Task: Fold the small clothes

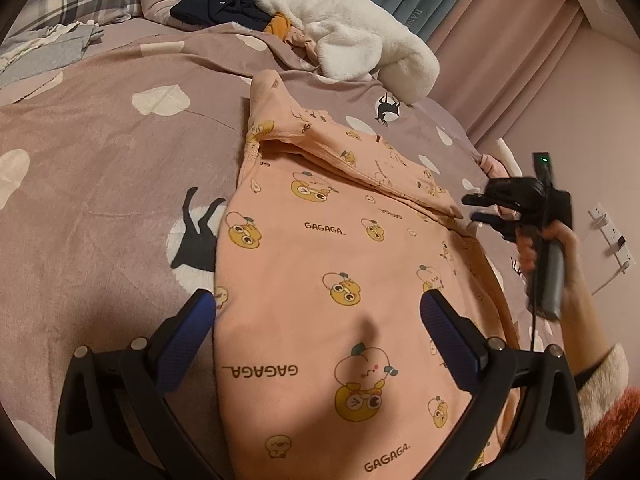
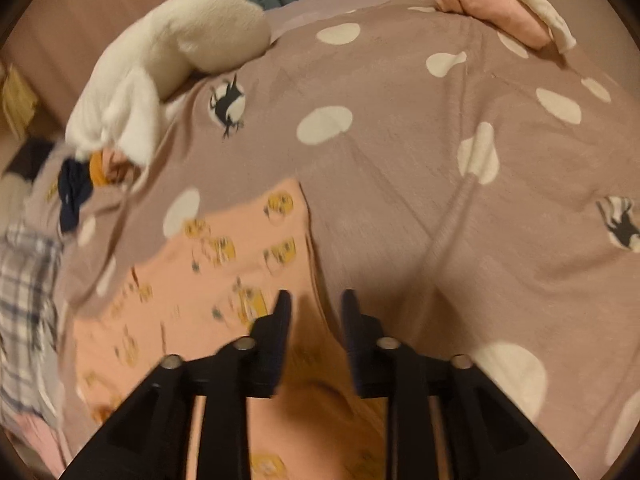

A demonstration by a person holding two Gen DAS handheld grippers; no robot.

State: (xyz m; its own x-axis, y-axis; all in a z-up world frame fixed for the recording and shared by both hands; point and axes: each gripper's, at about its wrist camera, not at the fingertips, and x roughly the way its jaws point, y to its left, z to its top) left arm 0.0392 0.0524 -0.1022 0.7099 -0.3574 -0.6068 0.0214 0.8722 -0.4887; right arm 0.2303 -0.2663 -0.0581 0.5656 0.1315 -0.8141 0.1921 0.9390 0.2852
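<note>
A peach garment (image 1: 320, 264) printed with cartoon ducks and "GAGAGA" is shown lying flat on the bed cover (image 1: 100, 184), one sleeve folded across its upper part. The left claw (image 1: 320, 320) is held above the garment's lower half, fingers spread wide, nothing gripped. The right claw (image 2: 316, 312), seen blurred at the garment's edge (image 2: 224, 248), is parted by a narrow gap and holds nothing. A white plush item (image 1: 352, 32) and dark clothing (image 1: 220, 4) lie farther up the bed.

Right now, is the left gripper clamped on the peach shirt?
No: the left gripper hangs open above the peach shirt, fingers spread wide.
</note>
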